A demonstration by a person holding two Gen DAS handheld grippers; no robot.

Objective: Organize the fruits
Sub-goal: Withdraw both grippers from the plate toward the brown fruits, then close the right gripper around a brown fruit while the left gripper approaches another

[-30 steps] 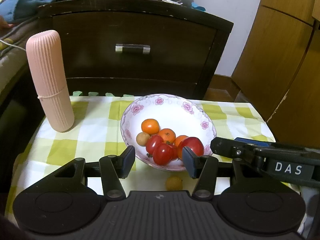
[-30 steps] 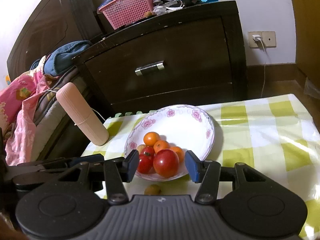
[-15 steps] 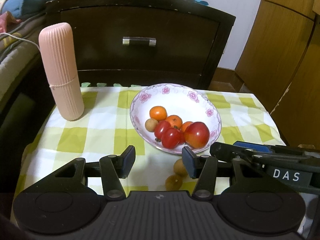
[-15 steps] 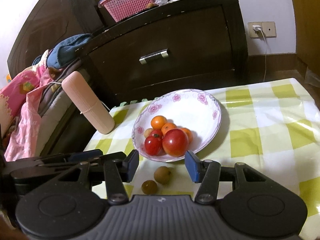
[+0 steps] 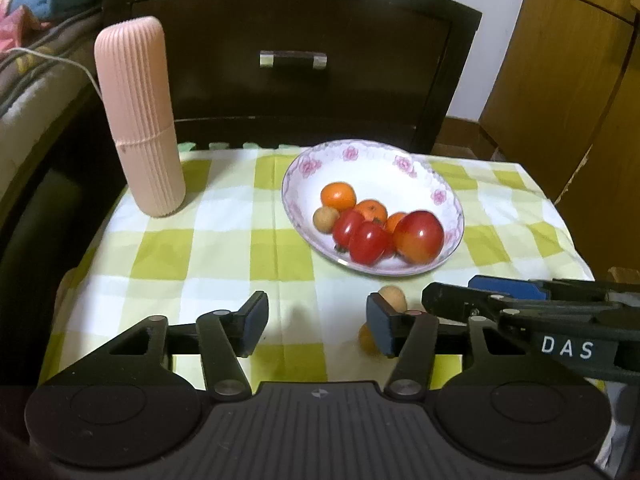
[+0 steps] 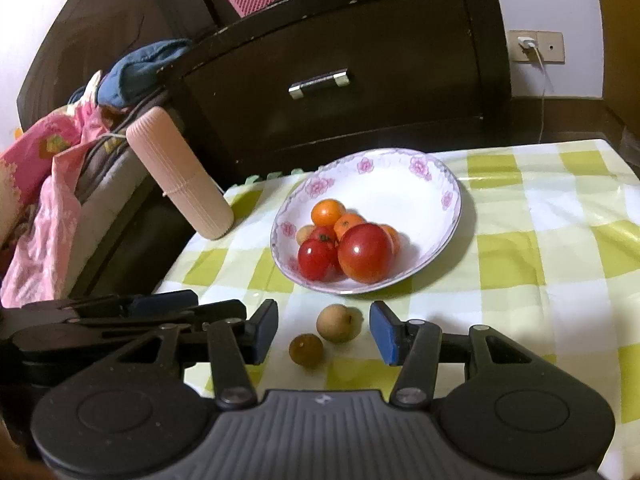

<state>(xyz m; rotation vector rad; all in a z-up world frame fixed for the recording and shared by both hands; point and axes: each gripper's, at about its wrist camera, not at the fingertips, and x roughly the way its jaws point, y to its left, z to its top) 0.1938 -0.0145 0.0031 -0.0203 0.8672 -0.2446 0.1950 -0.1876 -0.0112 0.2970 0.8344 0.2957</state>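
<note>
Between the right gripper (image 6: 324,332) pads now sit two loose brown fruits (image 6: 339,323), untouched, just short of the plate (image 6: 448,216); a second ago only one showed, so pickup looks next. Left gripper (image 5: 316,320) is empty, jaws opening, and its right finger hides most of both fruits.

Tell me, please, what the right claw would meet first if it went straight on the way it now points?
Probably the paler brown fruit on the tablecloth, lying between the open right claw; depth is uncertain.
</note>
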